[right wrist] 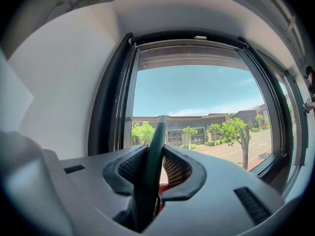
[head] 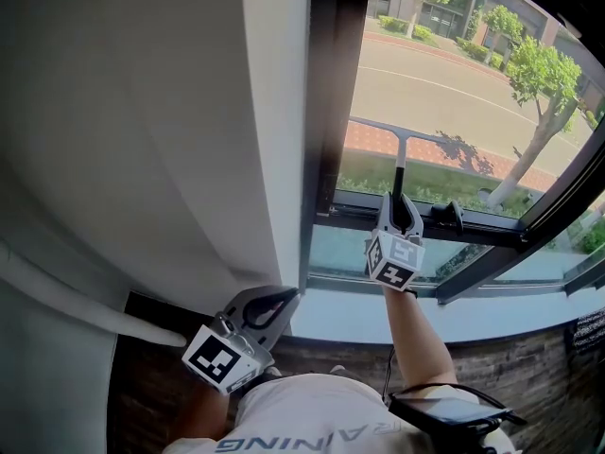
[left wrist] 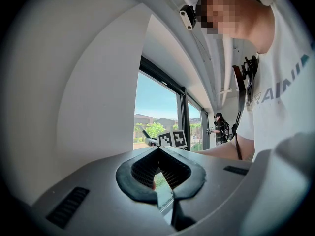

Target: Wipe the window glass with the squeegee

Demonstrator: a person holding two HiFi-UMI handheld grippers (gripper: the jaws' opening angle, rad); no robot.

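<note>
Right hand-held gripper (head: 401,204) clamped on handle of slim black T-shaped squeegee (head: 400,164). Blade thin, hard to trace against clear window glass (head: 454,74). Left hand-held gripper (head: 286,298) closed, empty, low beside white wall (head: 142,112).

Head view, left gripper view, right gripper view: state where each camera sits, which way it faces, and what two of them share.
Head view: on the person's head, looking steeply down at the window glass; shows left tongs, right tongs, right forearm.
Left gripper view: on the left tongs, shut and empty, aimed along the window; shows the person's shirt.
Right gripper view: on the right tongs, shut on the squeegee, facing out through the glass.
Shared: head and right gripper views both show the squeegee.
</note>
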